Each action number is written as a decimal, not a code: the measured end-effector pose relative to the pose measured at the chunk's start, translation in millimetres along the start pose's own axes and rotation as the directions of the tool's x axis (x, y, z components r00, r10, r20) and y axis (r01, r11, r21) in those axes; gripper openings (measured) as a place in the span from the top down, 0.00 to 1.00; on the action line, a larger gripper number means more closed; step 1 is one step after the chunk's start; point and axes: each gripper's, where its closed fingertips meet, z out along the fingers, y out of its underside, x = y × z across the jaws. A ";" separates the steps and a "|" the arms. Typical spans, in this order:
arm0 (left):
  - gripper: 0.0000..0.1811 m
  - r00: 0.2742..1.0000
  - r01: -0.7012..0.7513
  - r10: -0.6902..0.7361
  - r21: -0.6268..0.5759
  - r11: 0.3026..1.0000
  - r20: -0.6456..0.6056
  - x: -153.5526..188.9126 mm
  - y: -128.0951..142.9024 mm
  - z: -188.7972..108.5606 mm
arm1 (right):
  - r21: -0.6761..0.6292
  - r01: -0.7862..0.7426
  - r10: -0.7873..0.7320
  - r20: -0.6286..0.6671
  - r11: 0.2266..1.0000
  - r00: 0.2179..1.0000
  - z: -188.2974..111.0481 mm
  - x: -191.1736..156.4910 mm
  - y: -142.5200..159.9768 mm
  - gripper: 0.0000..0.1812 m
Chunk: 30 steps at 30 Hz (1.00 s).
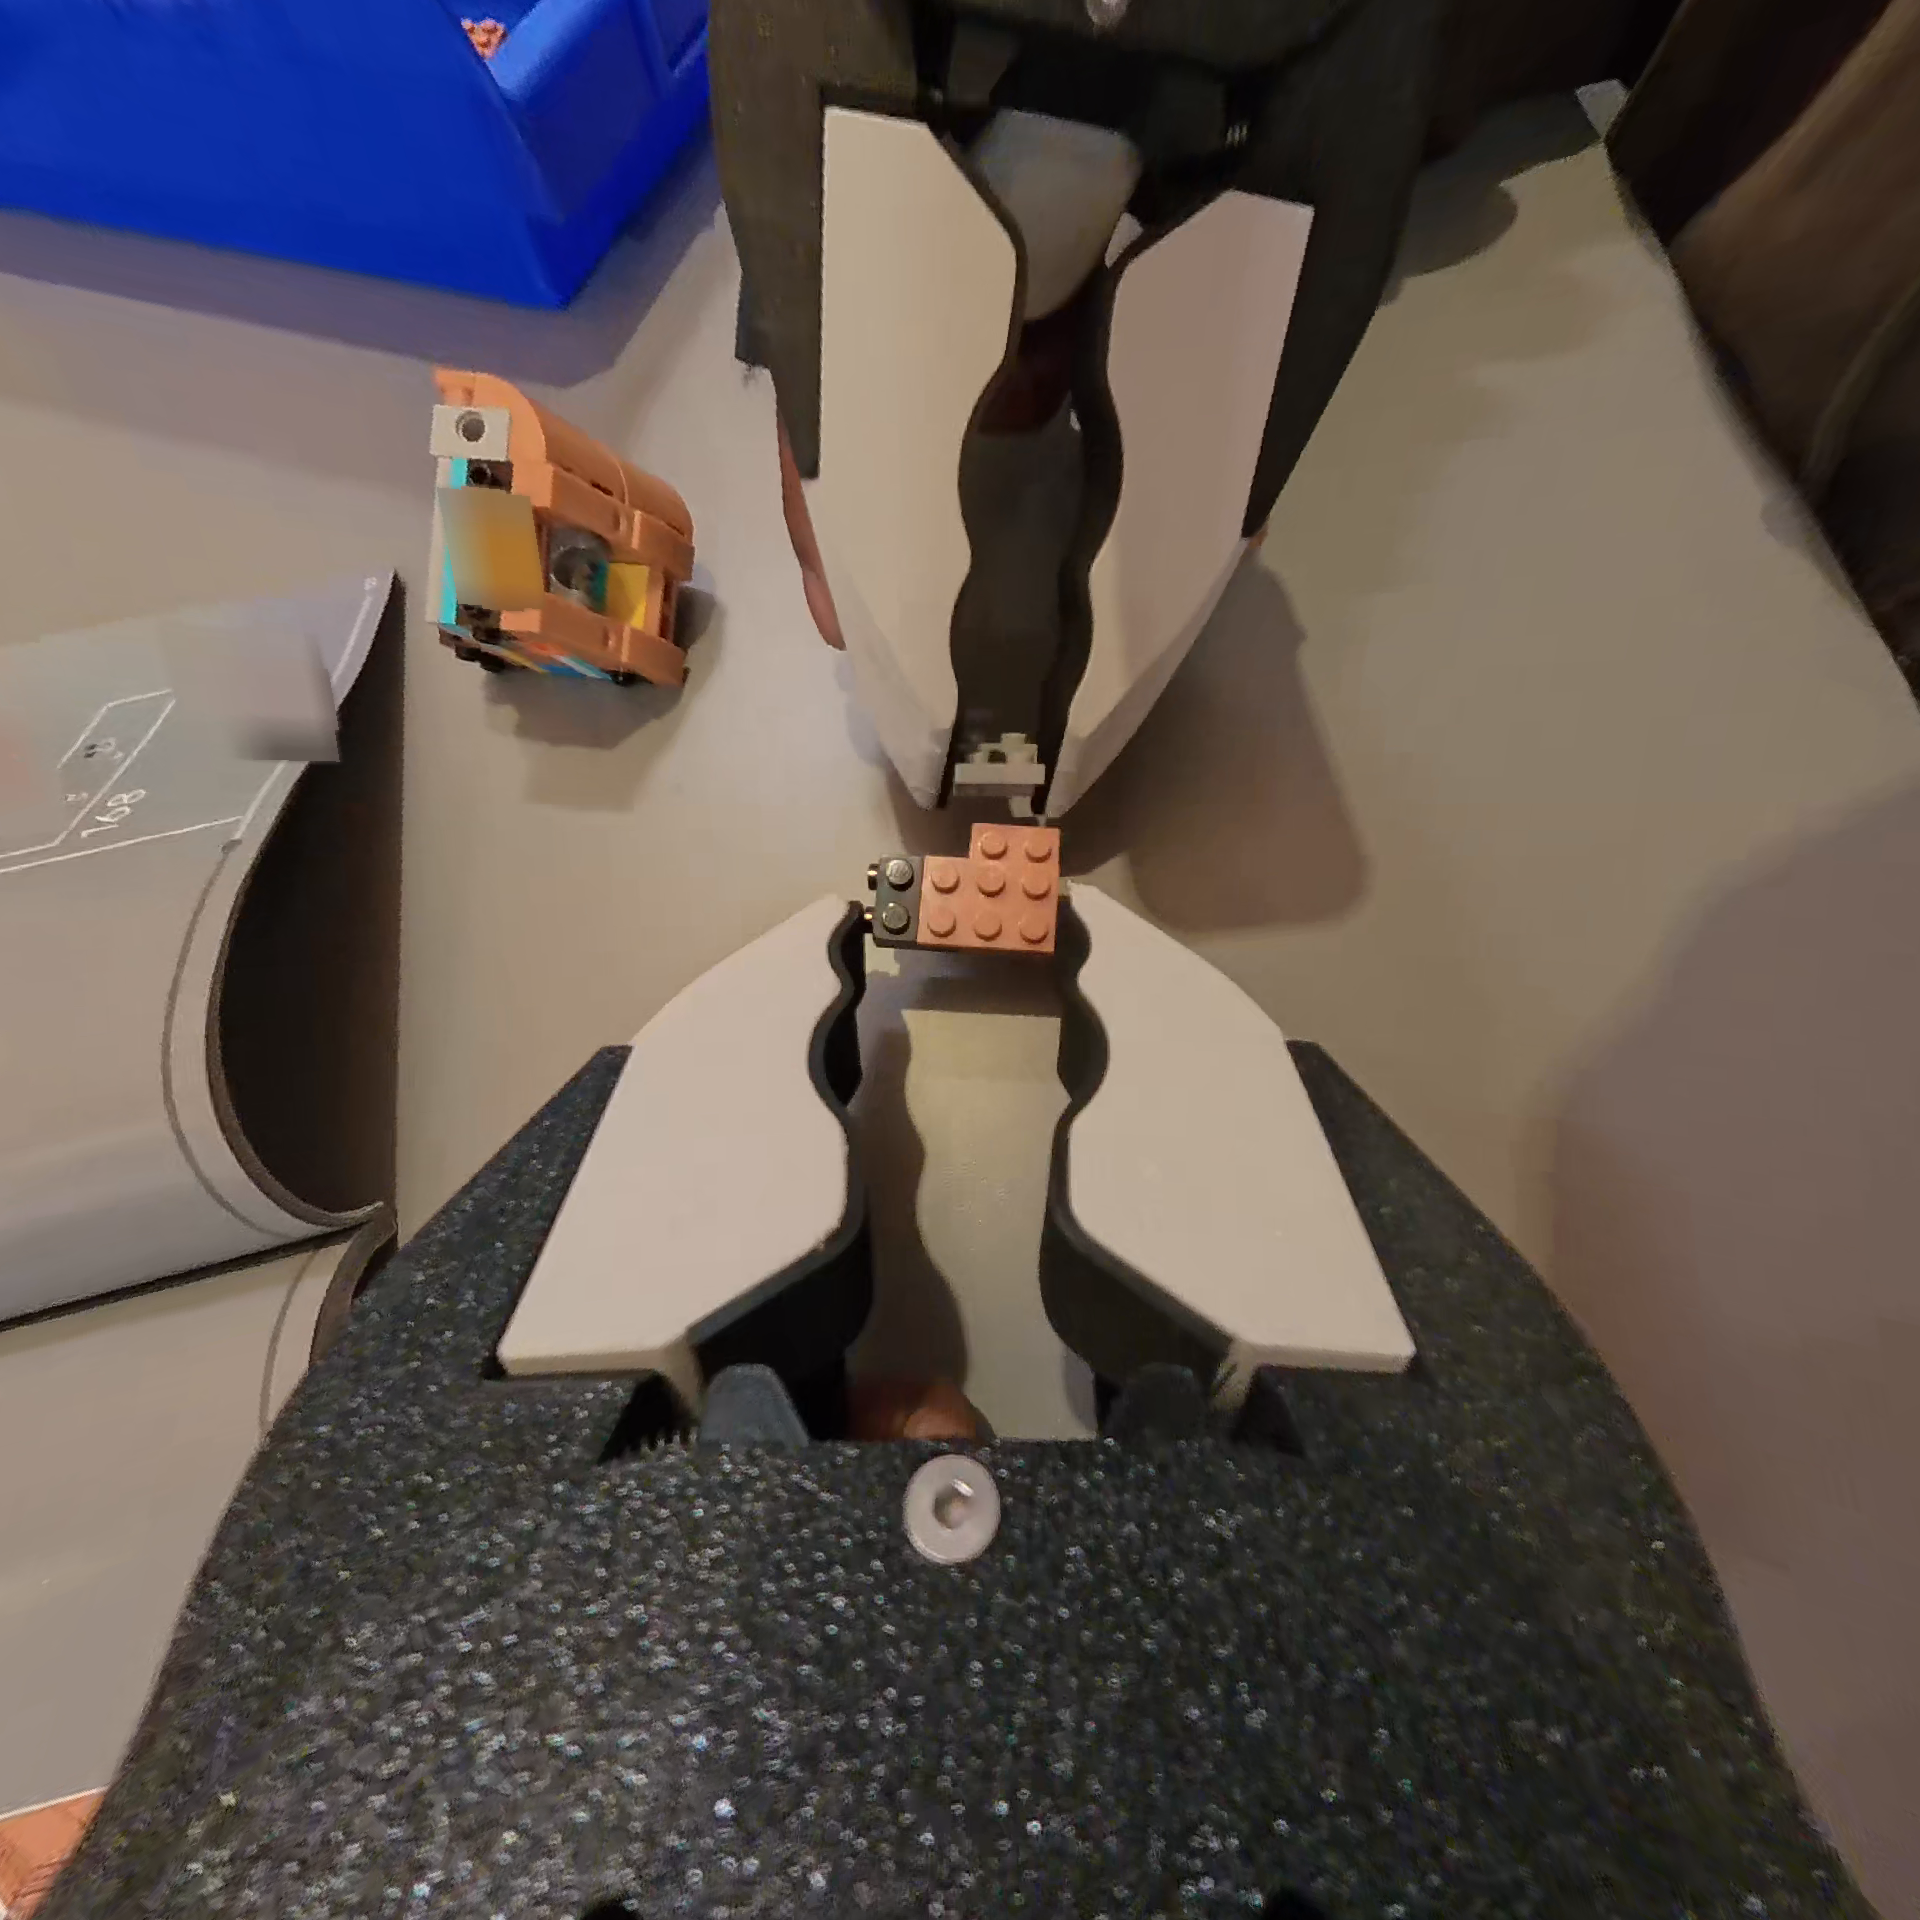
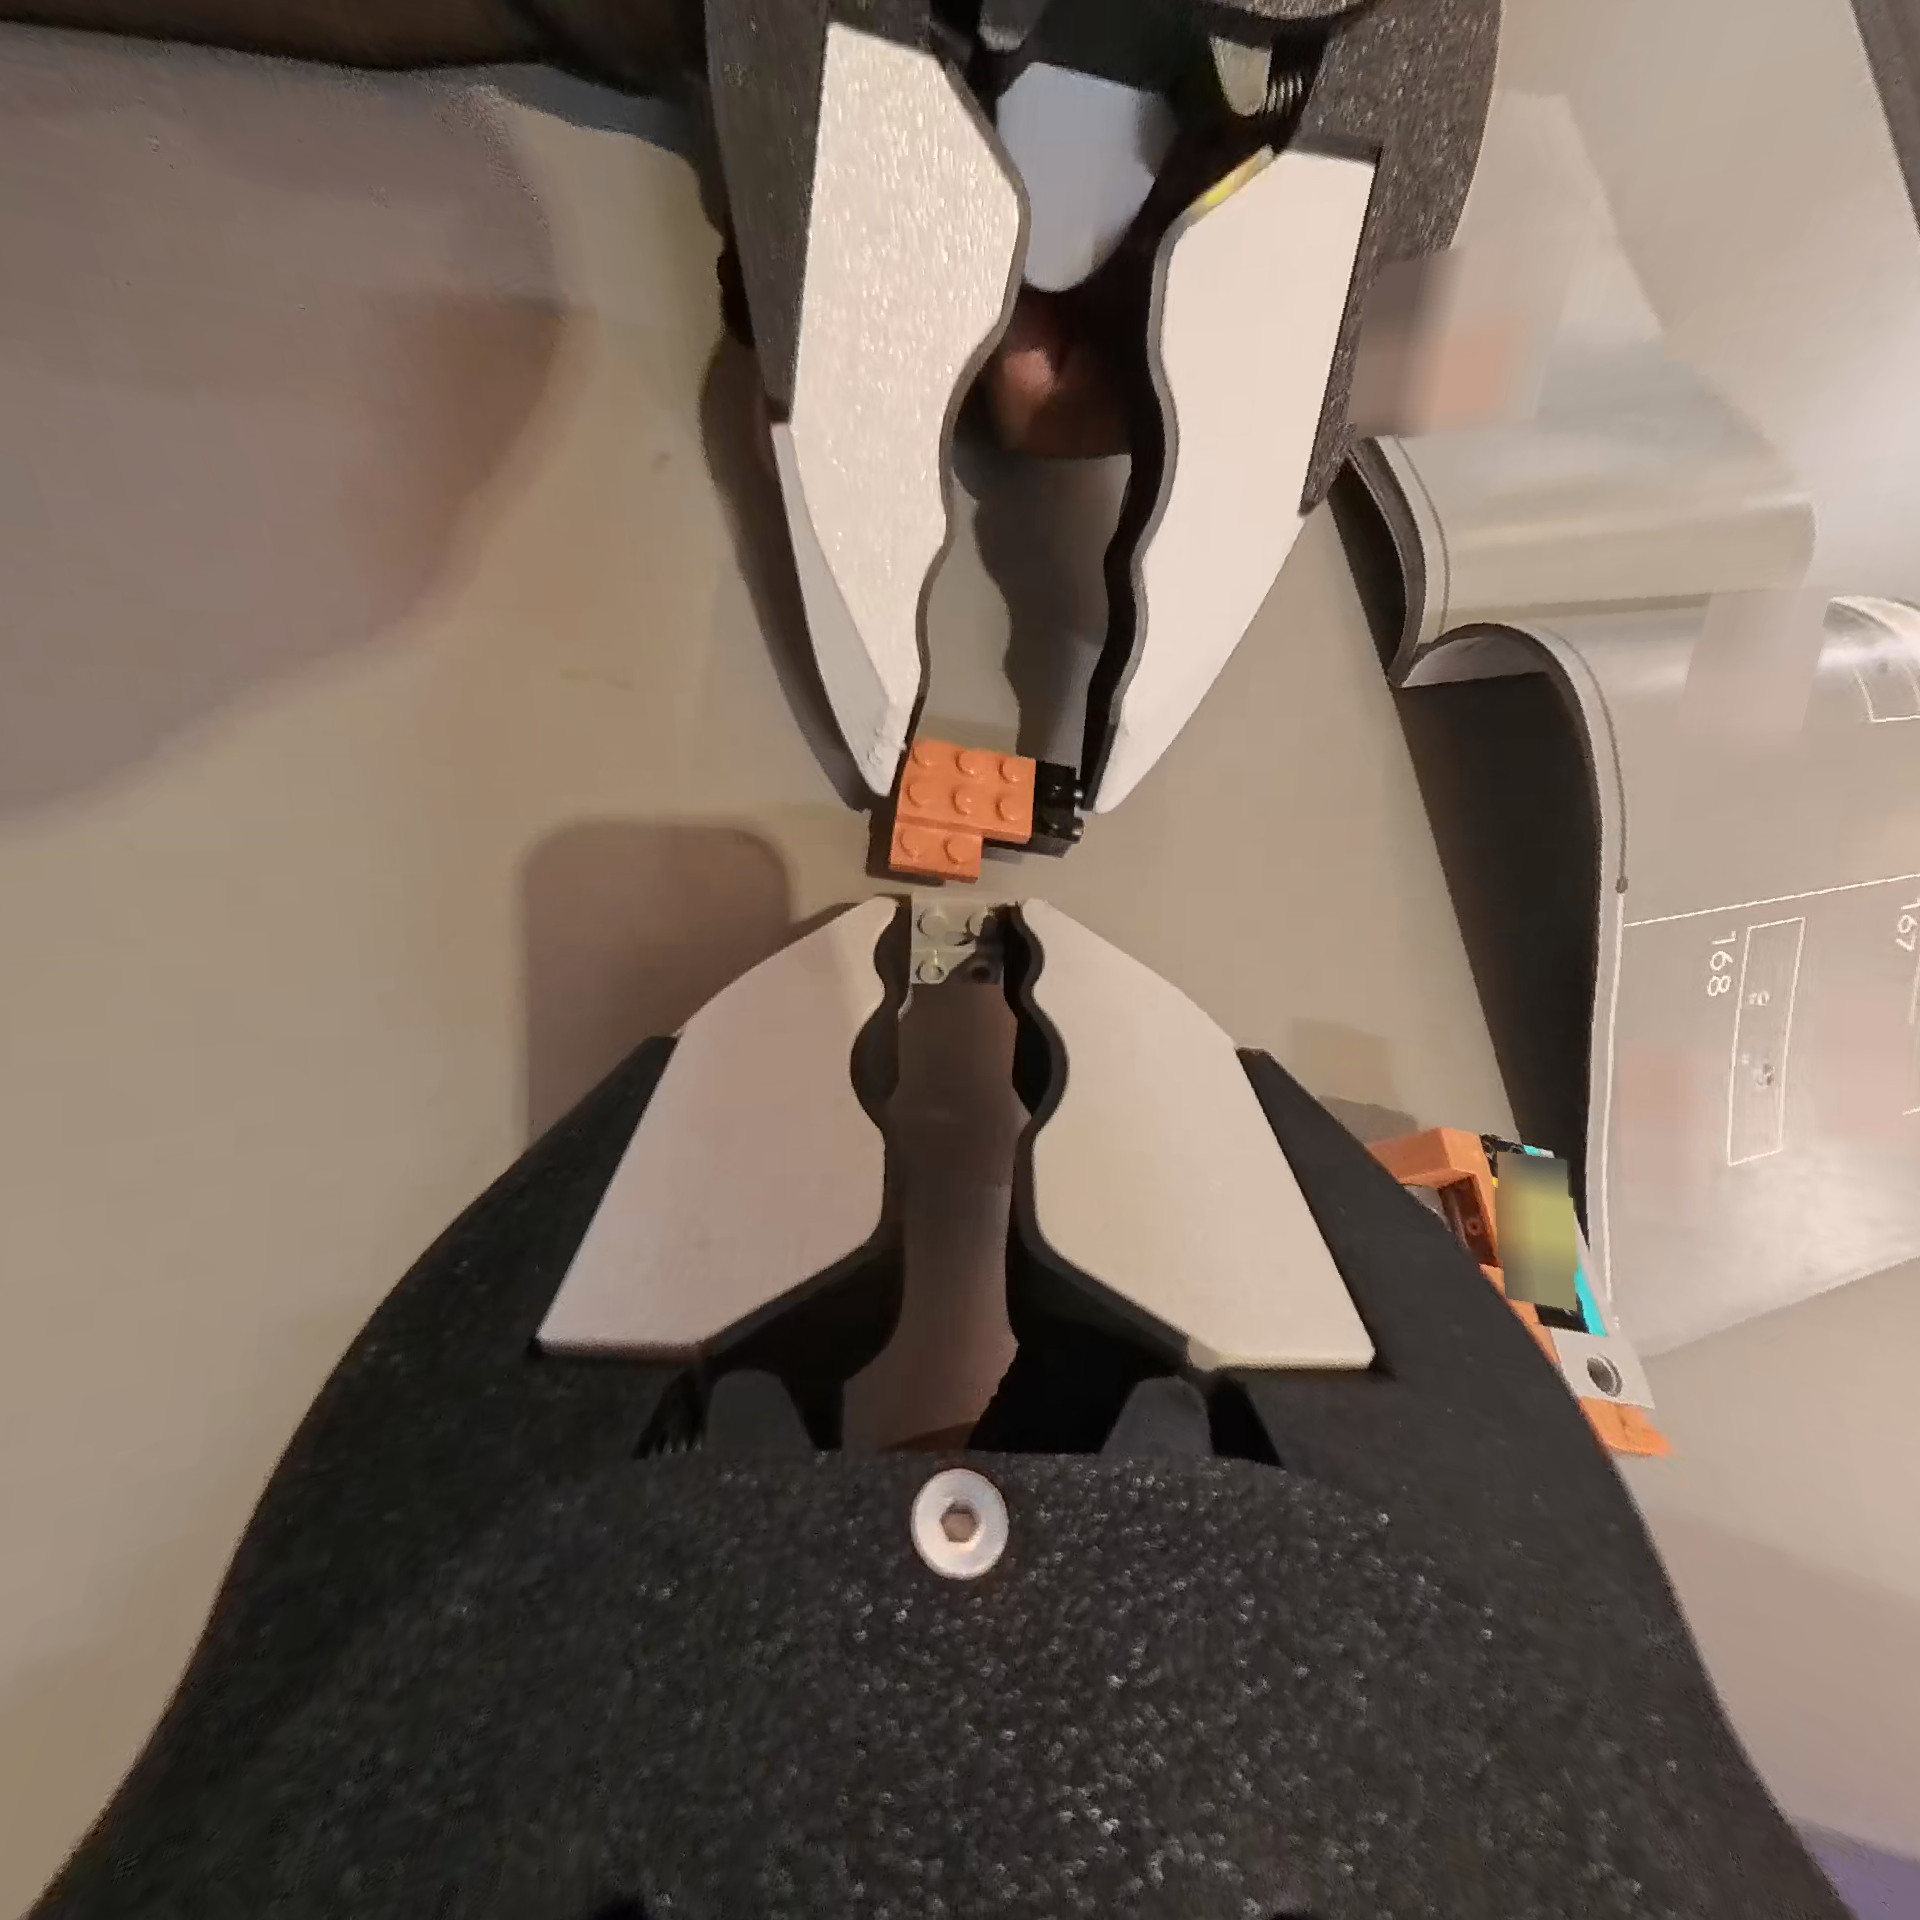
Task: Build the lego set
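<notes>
Left gripper (image 1: 961,920): fingers part-spread, tips pinching a small assembly, a brown plate (image 1: 995,891) with a black brick (image 1: 896,902) attached on its left side. One finger bears on the black brick, the other on the plate's right edge. Studs face up. Assembly is held clear above the table (image 1: 1455,727).

Right gripper (image 2: 951,940): fingers narrow, nearly together, tips pinching a small grey piece (image 2: 943,943). A dark bit sits at its right edge; cannot tell whether it is part of the piece.

The two grippers face each other tip to tip. In the left wrist view the right gripper's grey piece sits just beyond the brown plate's stepped corner, very close; contact cannot be confirmed. In the right wrist view a thin gap shows between them.

Partly built model (image 1: 556,540), brown with teal and yellow, lies on the table left of the grippers, near the open booklet (image 1: 156,883). Blue bin (image 1: 312,135) at far left.
</notes>
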 end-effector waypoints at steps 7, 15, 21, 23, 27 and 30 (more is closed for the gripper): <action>0.81 1.000 0.030 -0.030 0.005 1.000 -0.005 1.1 -3.4 2.2 | -0.026 0.022 -0.022 -0.011 0.999 1.000 4.4 -1.5 2.3 0.90; 0.81 0.999 0.033 -0.033 -0.032 0.999 0.003 1.7 0.3 6.2 | -0.047 0.031 -0.032 -0.011 0.998 0.999 7.5 -3.0 4.9 0.90; 0.81 1.000 0.012 -0.011 -0.058 0.998 0.012 2.4 3.2 9.4 | -0.062 0.016 -0.016 0.003 0.998 1.000 9.9 -4.3 8.4 0.90; 0.81 1.000 0.002 -0.001 -0.064 0.998 0.016 2.3 3.6 9.9 | -0.060 0.003 -0.003 0.010 0.998 1.000 9.7 -4.3 8.7 0.90; 0.81 1.000 -0.006 0.009 -0.088 0.996 0.027 1.5 6.4 10.4 | -0.064 0.006 -0.005 0.018 0.998 1.000 8.1 -3.9 9.9 0.87; 0.81 1.000 -0.001 0.003 -0.083 0.997 0.026 1.7 5.5 9.5 | -0.069 0.014 -0.012 0.035 0.998 0.999 5.2 -4.5 12.1 0.84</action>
